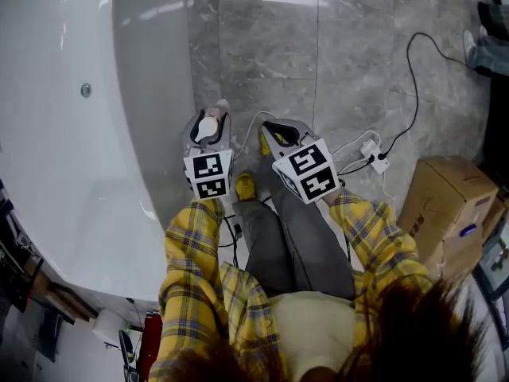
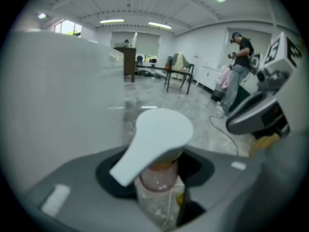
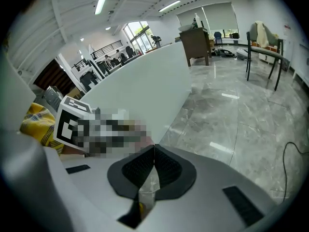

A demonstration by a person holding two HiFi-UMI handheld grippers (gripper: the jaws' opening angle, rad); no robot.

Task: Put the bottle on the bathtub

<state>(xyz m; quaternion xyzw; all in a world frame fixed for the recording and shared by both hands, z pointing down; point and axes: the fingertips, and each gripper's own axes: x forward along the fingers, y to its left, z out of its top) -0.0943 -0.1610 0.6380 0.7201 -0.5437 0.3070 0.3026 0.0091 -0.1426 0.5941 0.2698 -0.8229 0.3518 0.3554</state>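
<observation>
Bottle of clear plastic with an orange collar and a broad white pump head (image 2: 155, 163): clamped between the fingers of the left gripper (image 1: 208, 119), pump head up and clear of the pads. Left fingers stand wide and press on the bottle's body from both sides. Bottle is not on the glossy white bathtub (image 1: 71, 134). The tub's outer wall lies just left of the left fingers, apart from them. Grey marble-tile floor (image 1: 318, 70) lies beyond the fingertips.

Right gripper (image 3: 153, 152): ribbed black pads (image 3: 166, 167) are brought together at the tips with nothing between them. It sits just right of the left fingers. White power strip with black cable (image 1: 374, 156) lies on the floor right of the right fingers. Brown cardboard box (image 1: 445, 205) stands farther right.
</observation>
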